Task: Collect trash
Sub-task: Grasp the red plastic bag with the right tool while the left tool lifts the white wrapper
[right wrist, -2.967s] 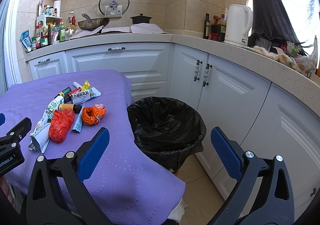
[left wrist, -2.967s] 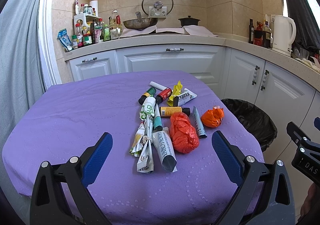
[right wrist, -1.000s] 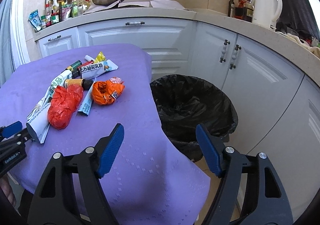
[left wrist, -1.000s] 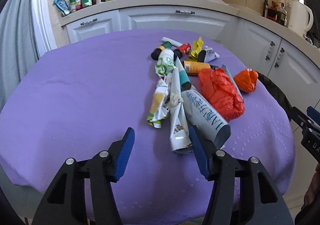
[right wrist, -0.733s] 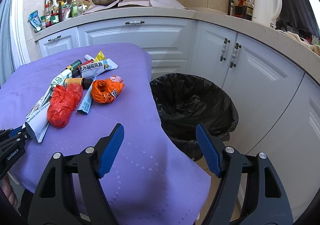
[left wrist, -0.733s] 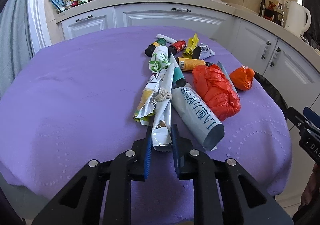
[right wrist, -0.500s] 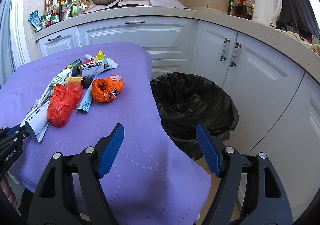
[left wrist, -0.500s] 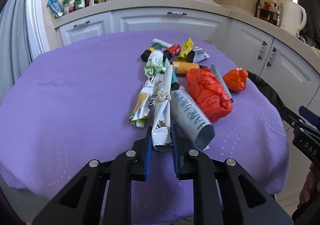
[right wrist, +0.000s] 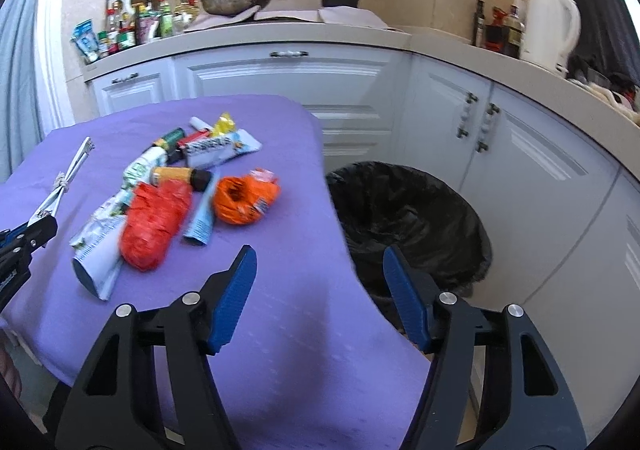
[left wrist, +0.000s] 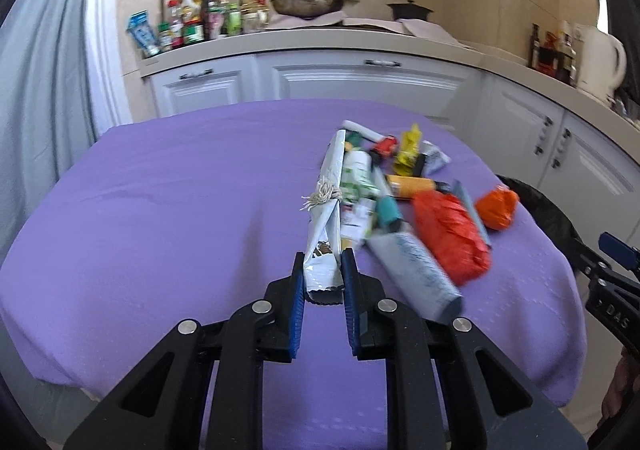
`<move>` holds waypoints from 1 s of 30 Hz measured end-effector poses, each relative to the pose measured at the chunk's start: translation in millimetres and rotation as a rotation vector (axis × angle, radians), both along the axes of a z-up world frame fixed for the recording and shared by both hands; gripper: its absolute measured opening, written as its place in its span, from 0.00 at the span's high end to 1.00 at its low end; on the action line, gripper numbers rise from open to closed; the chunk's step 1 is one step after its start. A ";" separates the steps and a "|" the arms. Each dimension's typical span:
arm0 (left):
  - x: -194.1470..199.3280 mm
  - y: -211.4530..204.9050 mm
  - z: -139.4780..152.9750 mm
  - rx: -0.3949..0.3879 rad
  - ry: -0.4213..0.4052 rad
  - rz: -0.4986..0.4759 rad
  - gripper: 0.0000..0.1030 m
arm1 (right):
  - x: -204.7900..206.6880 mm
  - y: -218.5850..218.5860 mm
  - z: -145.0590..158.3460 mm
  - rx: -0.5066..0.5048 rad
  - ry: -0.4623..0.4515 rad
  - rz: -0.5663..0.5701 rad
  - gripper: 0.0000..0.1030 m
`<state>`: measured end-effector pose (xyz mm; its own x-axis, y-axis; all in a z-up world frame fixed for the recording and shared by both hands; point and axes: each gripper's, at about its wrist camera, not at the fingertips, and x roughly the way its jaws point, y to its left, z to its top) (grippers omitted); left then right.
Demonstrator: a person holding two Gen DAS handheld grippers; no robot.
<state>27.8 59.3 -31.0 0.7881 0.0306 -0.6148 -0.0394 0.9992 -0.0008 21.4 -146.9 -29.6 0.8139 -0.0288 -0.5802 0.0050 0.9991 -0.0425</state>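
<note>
My left gripper [left wrist: 322, 270] is shut on the near end of a long white wrapper [left wrist: 326, 210] tied with string. The wrapper is lifted off the purple table [left wrist: 180, 210] and slants away from me. In the right wrist view the wrapper [right wrist: 70, 174] shows at the far left. To its right lies the trash pile: a red bag [left wrist: 448, 234], an orange bag [left wrist: 496, 208], a white carton [left wrist: 416, 274], tubes and small bottles. My right gripper [right wrist: 319, 254] hangs over the table's right edge beside the black-lined bin [right wrist: 408, 218]. Its jaws are closing with nothing between them.
White kitchen cabinets [right wrist: 288, 90] and a counter with bottles, a wok and a kettle [right wrist: 548, 26] run behind and to the right. The bin stands on the floor between table and cabinets. A grey curtain [left wrist: 36, 90] hangs at the left.
My left gripper went from open around the wrapper's end to shut on it, then lifted it clear of the pile. The right gripper's jaws have narrowed a little.
</note>
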 end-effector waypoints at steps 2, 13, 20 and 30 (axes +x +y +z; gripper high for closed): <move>1.7 9.1 0.5 0.001 -0.003 0.025 0.82 | 3.2 12.8 5.0 -0.008 -0.015 0.033 0.38; 4.6 70.7 -7.7 0.001 0.013 0.180 0.82 | 25.3 74.1 12.2 -0.027 -0.032 0.183 0.35; 1.9 95.5 -7.2 -0.015 0.011 0.244 0.82 | 40.1 96.2 -7.8 -0.056 0.043 0.228 0.30; 3.0 91.4 -11.7 -0.035 0.027 0.234 0.82 | 34.8 99.2 -10.8 -0.034 0.062 0.261 0.64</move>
